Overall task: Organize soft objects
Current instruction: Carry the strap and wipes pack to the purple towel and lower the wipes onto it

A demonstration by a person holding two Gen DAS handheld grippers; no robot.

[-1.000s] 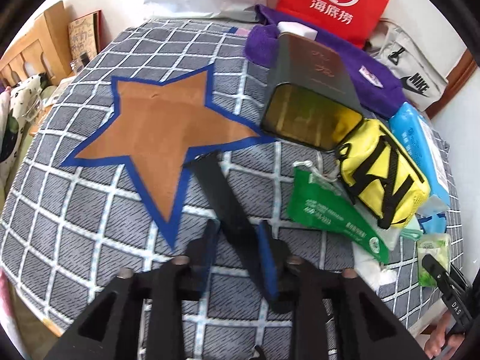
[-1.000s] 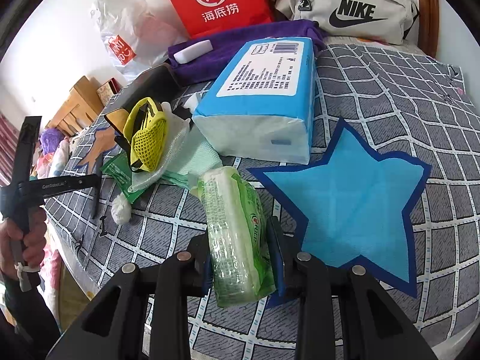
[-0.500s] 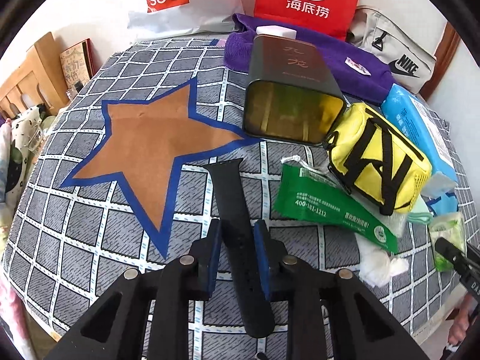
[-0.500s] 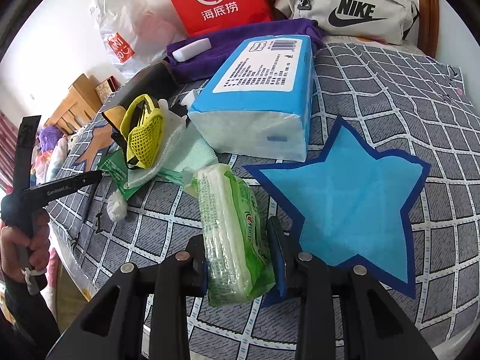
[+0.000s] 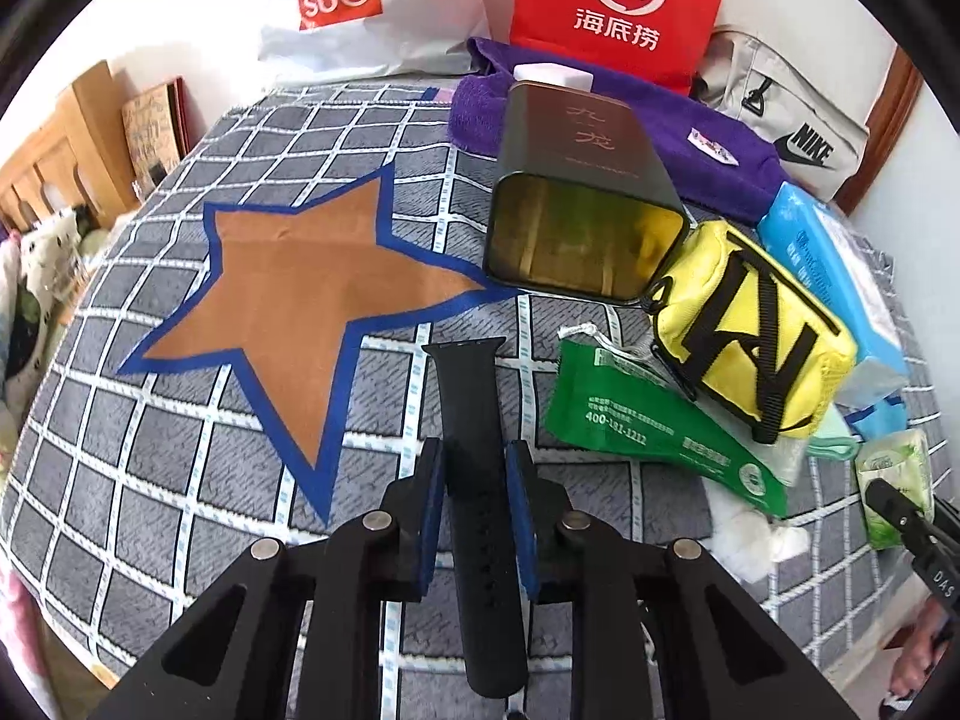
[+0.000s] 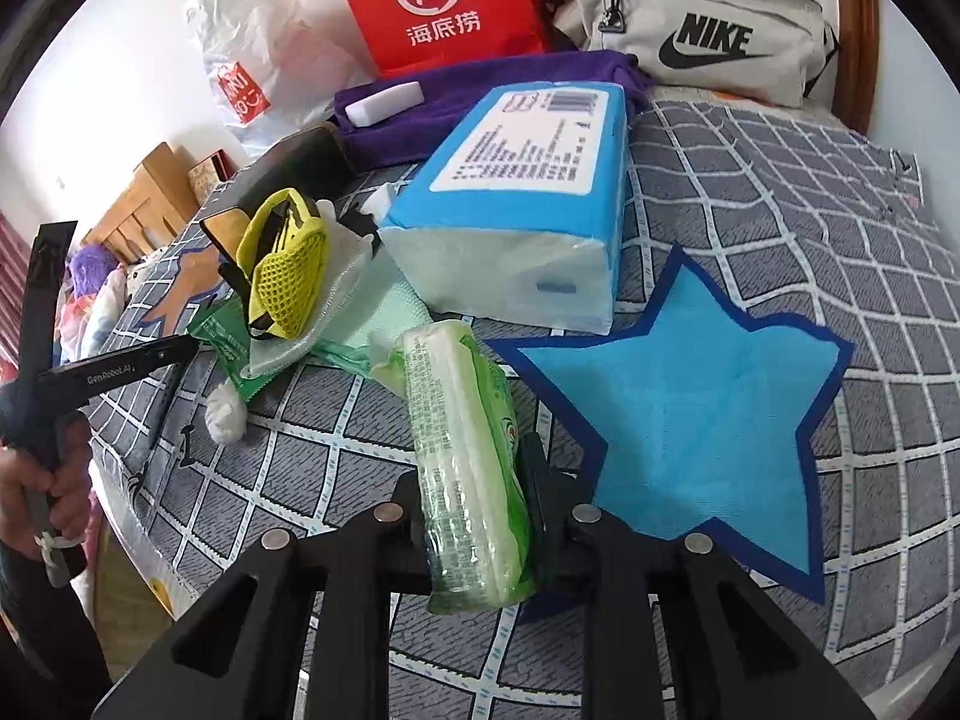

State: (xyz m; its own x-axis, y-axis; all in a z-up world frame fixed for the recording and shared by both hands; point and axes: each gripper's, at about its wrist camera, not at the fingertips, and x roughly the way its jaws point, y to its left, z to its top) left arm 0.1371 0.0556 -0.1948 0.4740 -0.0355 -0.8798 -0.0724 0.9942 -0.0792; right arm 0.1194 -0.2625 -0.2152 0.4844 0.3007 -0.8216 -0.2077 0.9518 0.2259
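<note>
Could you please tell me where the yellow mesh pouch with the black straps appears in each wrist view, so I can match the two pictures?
Left wrist view: the yellow pouch lies right of centre, between the open dark tin and the blue tissue pack.
Right wrist view: the yellow pouch sits left of centre, left of the blue tissue pack.
Shared landmark: the red Hi bag at the top.

Your watch strap (image 5: 471, 420) lies near you, right of one star patch (image 5: 300, 294); the tin (image 5: 576, 204) sits beyond it, the pouch (image 5: 756, 348) right of the tin.
</note>
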